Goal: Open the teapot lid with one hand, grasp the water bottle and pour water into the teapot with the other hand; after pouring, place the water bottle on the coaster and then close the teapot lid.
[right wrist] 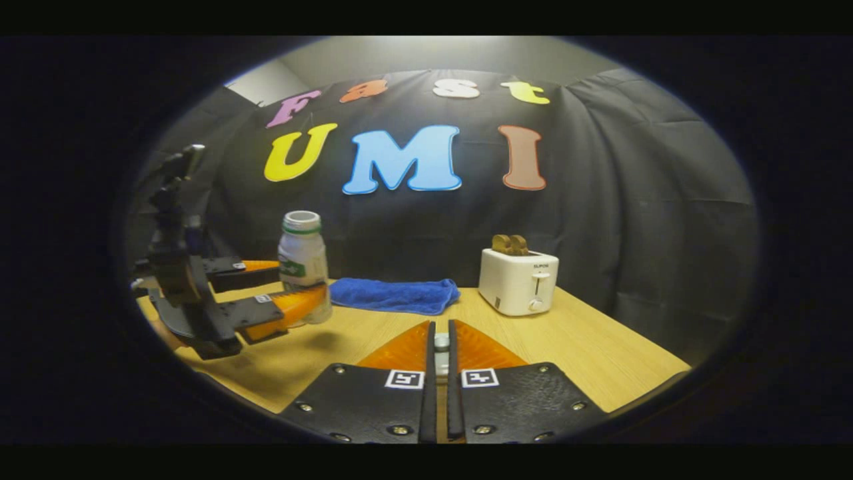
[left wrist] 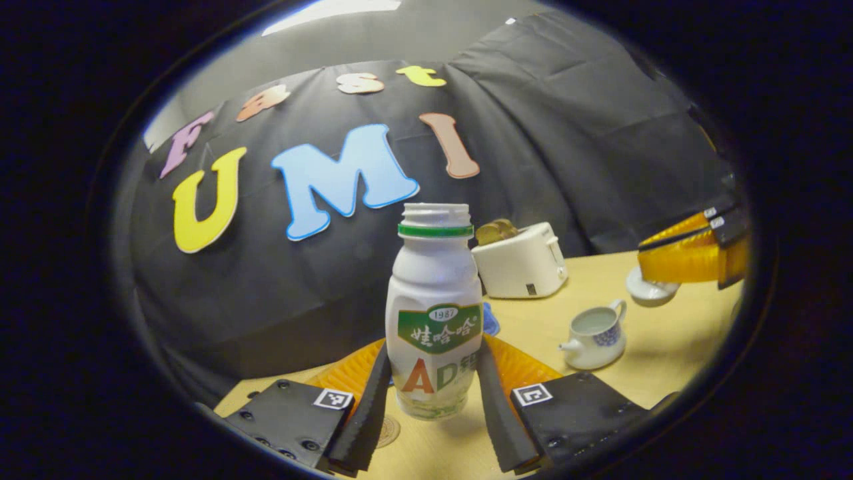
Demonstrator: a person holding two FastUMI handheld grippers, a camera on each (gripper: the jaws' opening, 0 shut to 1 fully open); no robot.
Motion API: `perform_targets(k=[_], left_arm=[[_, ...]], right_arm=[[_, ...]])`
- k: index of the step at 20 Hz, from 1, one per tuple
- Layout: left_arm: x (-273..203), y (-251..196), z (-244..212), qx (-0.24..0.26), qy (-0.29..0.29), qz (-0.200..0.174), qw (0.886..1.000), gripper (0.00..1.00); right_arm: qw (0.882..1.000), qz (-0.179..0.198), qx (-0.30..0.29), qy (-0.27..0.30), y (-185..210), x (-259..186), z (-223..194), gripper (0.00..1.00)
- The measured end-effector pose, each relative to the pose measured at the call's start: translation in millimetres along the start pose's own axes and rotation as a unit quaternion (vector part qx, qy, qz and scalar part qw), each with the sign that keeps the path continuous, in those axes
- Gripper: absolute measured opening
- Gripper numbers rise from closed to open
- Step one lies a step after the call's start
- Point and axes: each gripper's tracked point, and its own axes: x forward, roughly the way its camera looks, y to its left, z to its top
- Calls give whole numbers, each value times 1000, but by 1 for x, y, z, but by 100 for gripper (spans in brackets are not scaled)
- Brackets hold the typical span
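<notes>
Wooden table (right wrist: 586, 347) carries everything, black cloth wall behind. White toaster (right wrist: 518, 281) stands toward the back of the table with browned bread (right wrist: 510, 244) sticking out of its slots; also seen in left gripper view (left wrist: 520, 261). Blue towel (right wrist: 394, 295) lies folded left of the toaster near the wall.

Left gripper (left wrist: 433, 393): jaws partly open and pressed on both sides of the white water bottle (left wrist: 434, 313), cap off, upright, its base a little above the table. A round patterned coaster (left wrist: 386, 432) peeks out on the table under the bottle, mostly hidden by the finger. From the right gripper view the same left gripper (right wrist: 280, 293) holds the bottle (right wrist: 303, 263) at the table's left end, just left of the towel.

Small white teapot (left wrist: 595, 337) with blue print sits on the table right of the bottle, lid off, mouth open.

Right gripper (right wrist: 441, 353): jaws nearly shut, pinching the small knob of the teapot lid (right wrist: 441, 343). In left gripper view the right gripper (left wrist: 690, 253) hangs above and to the right of the teapot with the white lid (left wrist: 650, 288) under its fingers, well clear of the pot.
</notes>
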Motion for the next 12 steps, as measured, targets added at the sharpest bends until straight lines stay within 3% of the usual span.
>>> perform_targets(k=[2, 3, 4, 5, 6, 12], left_arm=[[-3, 14, -1, -34, -3, 10, 999, 79], [-8, 24, -6, -41, 2, 20, 999, 67], [-11, 34, -12, -50, 8, 24, 998, 78], [-13, 43, -16, -63, 12, 28, 998, 67], [-14, 48, -18, -75, 15, 26, 997, 79], [-24, 81, -12, -115, -3, 50, 992, 79]], right_arm=[[1000, 2, 4, 0, 0, 12, 2, 6], [1000, 2, 8, 2, -1, 18, 2, 6], [1000, -1, 11, 1, -3, 24, 4, 6], [1000, -5, 13, 1, -5, 30, 3, 6], [1000, -5, 14, 3, -4, 36, 2, 6], [1000, -4, 14, 23, 1, 58, -13, 6]])
